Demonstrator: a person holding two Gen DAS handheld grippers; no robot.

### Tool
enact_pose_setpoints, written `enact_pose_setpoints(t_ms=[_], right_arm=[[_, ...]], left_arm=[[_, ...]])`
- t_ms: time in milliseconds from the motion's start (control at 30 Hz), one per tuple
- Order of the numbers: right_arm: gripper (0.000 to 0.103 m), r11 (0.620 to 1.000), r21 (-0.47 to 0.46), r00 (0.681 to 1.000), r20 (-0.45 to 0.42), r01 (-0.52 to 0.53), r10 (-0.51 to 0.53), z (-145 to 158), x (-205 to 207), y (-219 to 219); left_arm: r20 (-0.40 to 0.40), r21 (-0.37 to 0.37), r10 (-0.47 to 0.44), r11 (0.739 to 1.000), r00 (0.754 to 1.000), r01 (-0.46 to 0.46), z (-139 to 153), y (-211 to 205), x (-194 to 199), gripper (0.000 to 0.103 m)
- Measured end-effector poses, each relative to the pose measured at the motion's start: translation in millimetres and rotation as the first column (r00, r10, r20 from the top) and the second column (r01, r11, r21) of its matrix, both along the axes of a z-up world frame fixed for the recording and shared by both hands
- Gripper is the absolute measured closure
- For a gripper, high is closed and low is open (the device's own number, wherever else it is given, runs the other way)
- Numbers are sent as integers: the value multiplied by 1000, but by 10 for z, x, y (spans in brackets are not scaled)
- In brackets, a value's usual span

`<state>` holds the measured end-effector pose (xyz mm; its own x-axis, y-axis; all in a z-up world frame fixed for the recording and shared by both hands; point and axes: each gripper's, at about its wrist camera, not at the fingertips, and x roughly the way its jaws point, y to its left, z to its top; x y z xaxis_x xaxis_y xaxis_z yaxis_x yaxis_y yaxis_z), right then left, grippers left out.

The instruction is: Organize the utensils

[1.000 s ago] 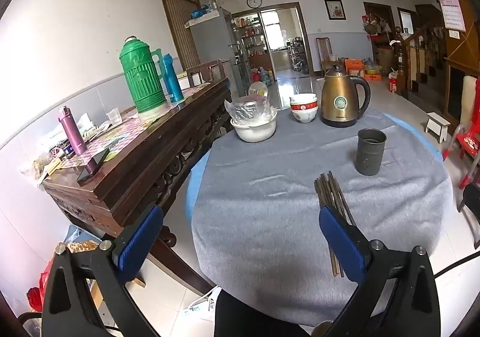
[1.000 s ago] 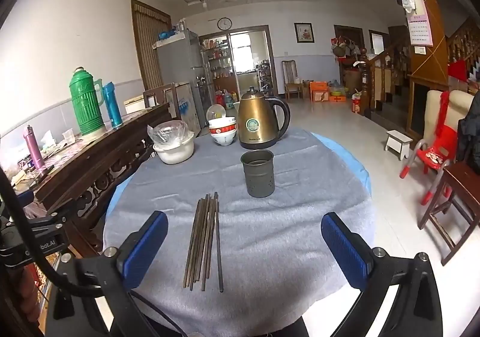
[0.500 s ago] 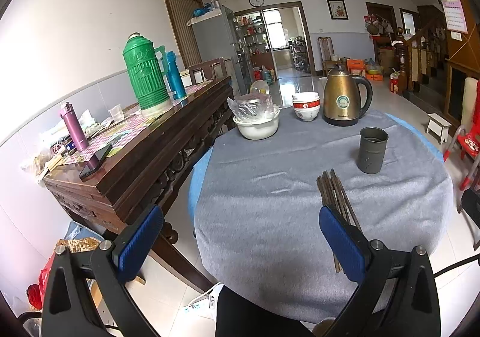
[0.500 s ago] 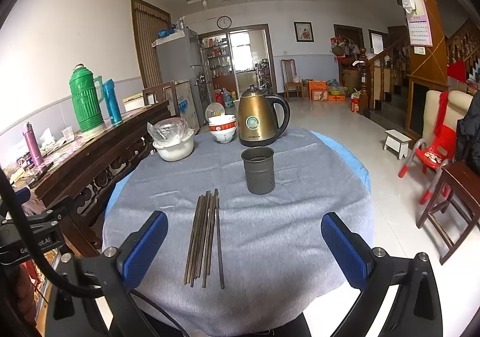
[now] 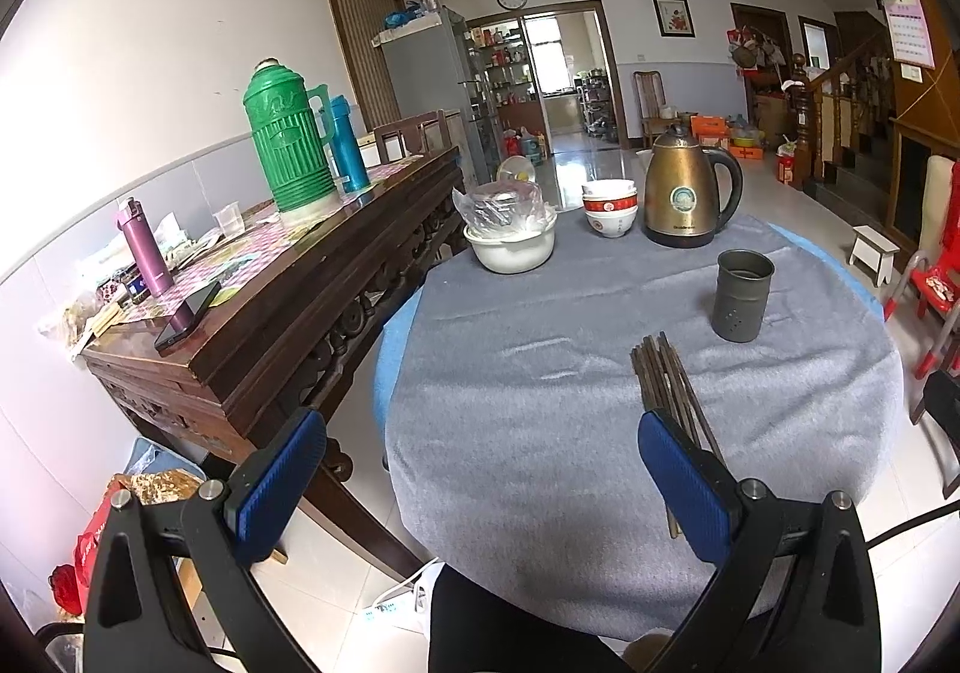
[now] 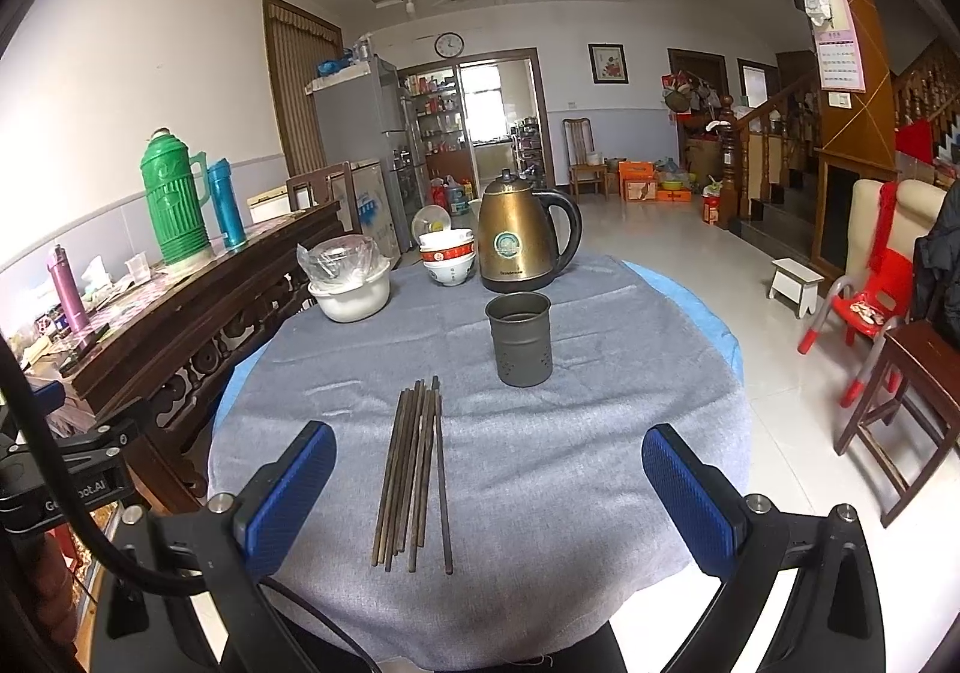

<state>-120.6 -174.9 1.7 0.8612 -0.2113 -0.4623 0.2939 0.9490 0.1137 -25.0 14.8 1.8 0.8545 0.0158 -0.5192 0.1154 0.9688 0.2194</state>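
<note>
Table [image 5: 540, 433]: tool [image 5: 480, 481] hides chopsticks [image 5: 666, 379].

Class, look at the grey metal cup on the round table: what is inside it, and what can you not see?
The metal cup stands upright, and only its dark inner wall near the rim shows; no utensils stick out. Its bottom is hidden. The chopsticks lie on the grey cloth.

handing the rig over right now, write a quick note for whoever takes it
Left gripper: open, empty, hovering over the table's near edge.
Right gripper: open, empty, straddling the near ends of the chopsticks without touching.
Bundle of dark wooden chopsticks: flat on the grey tablecloth.
Perforated grey metal holder cup: upright just beyond them.
Done: nothing.
Left: put every chopstick into the cup.
</note>
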Motion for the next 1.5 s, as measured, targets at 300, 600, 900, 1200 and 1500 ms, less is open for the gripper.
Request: enact_pose_setpoints(t_ms=[300,600,900,1200,1500], right_arm=[[0,1000,7,1000,-1,2,-2,-2,-4,-18],[0,1000,7,1000,-1,1,-1,-10,-1,-17],[0,1000,13,1000,-2,-1,1,-14,5,-2],[0,1000,16,1000,-7,-6,6,-41,25,6],[0,1000,15,1000,-15,-9,9,-60,61,8]], left_arm=[[-4,-4,-9,1000,1000,9,-10,-7,-6,0],[-3,-10,-33,999,999,33,-7,-11,-26,0],[-7,-17,-29,999,1000,29,-11,1,-23,0],[-8,-18,-29,999,1000,29,-14,1,-17,0],[-16,-24,-29,999,999,29,-34,18,16,0]])
